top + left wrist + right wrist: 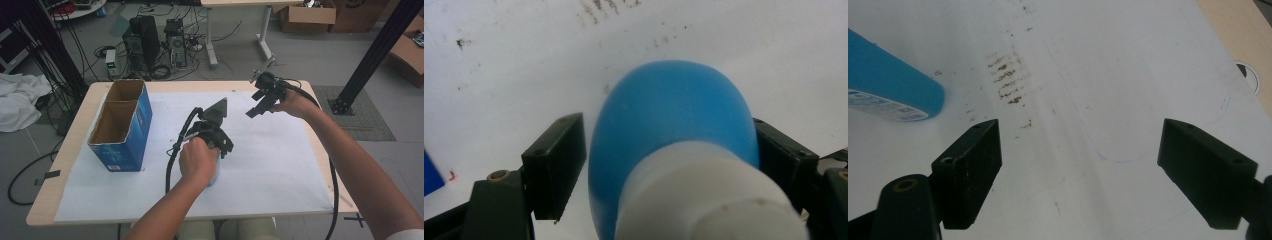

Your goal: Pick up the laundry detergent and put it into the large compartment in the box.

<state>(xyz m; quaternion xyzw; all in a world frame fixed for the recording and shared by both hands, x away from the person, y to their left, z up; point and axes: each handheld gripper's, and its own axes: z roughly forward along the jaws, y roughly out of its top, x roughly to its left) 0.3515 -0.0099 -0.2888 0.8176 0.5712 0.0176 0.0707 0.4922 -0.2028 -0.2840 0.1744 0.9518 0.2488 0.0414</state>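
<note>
- Nearest us, our left gripper [212,150] points down at the white sheet [280,165] on the worktop [75,125], and its jaws flank a blue bulb with a white neck [674,130]
- In the left gripper view one jaw touches the bulb while a thin gap shows at the other, so the bulb is not clamped
- Farther off, our right gripper [257,105] hovers with jaws wide apart and nothing between them
- A blue cardboard box [122,125], open-topped with two compartments, stands at the sheet's left edge

Grey floor [310,55], computer towers [142,40], cardboard boxes [307,17], tangled cables [165,70]
</note>
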